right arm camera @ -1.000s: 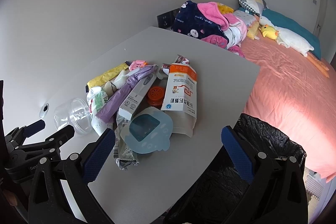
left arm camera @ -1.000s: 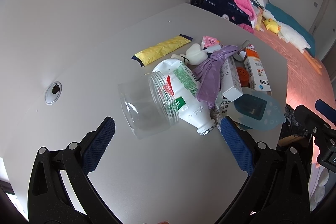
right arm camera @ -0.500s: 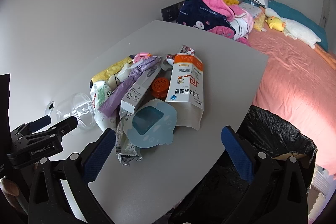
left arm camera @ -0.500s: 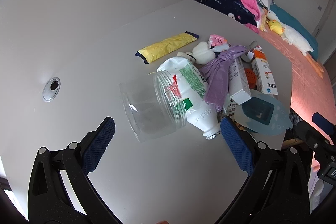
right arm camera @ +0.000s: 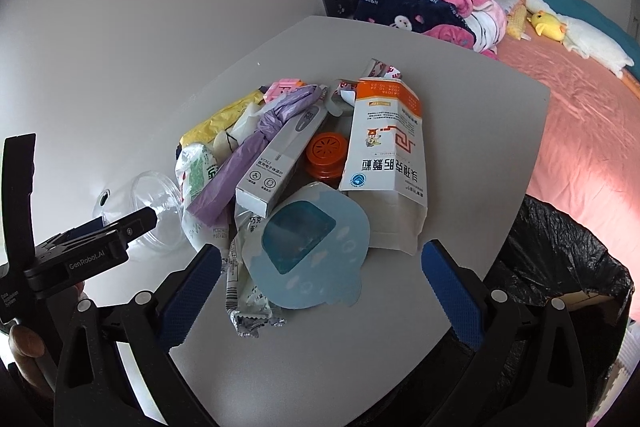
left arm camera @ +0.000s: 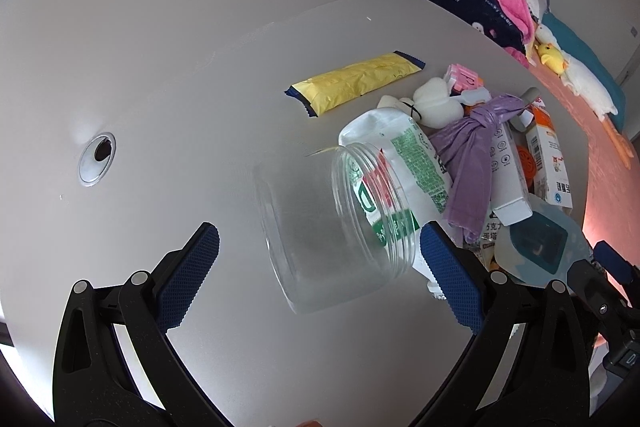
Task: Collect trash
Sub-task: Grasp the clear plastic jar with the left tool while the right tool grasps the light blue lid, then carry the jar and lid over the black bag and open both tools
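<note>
A pile of trash lies on the grey table (left arm camera: 200, 75). A clear plastic jar (left arm camera: 328, 227) lies on its side, straddled by my open, empty left gripper (left arm camera: 316, 267). Behind it lie a white pouch (left arm camera: 400, 163), a purple bag (left arm camera: 472, 163) and a yellow wrapper (left arm camera: 352, 83). My right gripper (right arm camera: 320, 287) is open and empty over a blue blister pack (right arm camera: 308, 247). An orange-and-white box (right arm camera: 384, 155), a thermometer box (right arm camera: 284, 155) and an orange cap (right arm camera: 326, 155) lie beyond it. The left gripper also shows at the left of the right wrist view (right arm camera: 120, 227).
A black trash bag (right arm camera: 560, 267) hangs open at the table's right edge. A cable hole (left arm camera: 97, 157) is in the table on the left. A bed (right arm camera: 580, 99) with blankets and plush toys lies beyond the table. A wall runs along the table's left side.
Both grippers have moved forward toward the pile. The jar now sits between the left fingers and the blue blister pack between the right fingers. Nothing is grasped.
</note>
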The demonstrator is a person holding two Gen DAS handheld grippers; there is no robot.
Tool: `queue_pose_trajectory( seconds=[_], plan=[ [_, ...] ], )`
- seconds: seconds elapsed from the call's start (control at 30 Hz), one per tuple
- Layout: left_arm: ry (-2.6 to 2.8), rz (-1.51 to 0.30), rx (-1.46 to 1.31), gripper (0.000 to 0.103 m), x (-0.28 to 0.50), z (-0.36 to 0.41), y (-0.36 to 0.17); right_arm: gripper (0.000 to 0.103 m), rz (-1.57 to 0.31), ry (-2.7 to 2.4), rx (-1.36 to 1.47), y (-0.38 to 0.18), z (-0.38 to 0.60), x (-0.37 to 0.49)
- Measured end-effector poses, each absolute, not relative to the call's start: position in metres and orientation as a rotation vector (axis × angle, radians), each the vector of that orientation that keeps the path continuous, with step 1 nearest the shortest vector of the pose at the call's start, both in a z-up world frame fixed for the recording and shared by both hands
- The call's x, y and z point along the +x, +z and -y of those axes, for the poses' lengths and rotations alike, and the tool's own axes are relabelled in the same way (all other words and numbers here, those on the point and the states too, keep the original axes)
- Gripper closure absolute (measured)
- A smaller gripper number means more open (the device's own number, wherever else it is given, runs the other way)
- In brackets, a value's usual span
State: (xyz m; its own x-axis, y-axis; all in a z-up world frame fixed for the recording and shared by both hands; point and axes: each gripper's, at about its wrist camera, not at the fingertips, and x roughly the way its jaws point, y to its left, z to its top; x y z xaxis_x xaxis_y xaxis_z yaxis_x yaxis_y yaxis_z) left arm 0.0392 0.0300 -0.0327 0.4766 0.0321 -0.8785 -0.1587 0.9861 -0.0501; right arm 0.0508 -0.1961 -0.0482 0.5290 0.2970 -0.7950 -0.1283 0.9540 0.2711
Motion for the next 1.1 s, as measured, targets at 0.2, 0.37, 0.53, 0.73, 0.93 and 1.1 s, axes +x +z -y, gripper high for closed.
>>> queue_pose_trajectory(
  seconds=[0.2,0.37,0.53,0.73,0.93,1.1],
  plan=[
    [0.111,-1.097,-0.174,0.006,0.049,-0.036,-0.045,0.003,-1.011,0.266,0.195,-0.065,0.192,0.062],
    [0.103,-1.121,-0.221,0.008,0.053,-0.046,-0.054,0.003,-1.037,0.272,0.231,-0.081,0.191,0.070],
    [0.099,-1.131,-0.226,0.013,0.055,-0.049,-0.059,0.006,-1.037,0.257,0.246,-0.091,0.187,0.076],
    [0.082,-1.103,-0.255,0.013,0.055,-0.053,-0.062,0.028,-1.020,0.237,0.184,-0.093,0.179,0.075],
    [0.087,-1.107,-0.272,0.037,0.055,-0.059,-0.063,0.056,-0.996,0.263,0.226,-0.089,0.187,0.074],
    [0.078,-1.080,-0.294,0.052,0.050,-0.066,-0.057,0.086,-0.971,0.309,0.267,-0.079,0.190,0.074]
  ],
)
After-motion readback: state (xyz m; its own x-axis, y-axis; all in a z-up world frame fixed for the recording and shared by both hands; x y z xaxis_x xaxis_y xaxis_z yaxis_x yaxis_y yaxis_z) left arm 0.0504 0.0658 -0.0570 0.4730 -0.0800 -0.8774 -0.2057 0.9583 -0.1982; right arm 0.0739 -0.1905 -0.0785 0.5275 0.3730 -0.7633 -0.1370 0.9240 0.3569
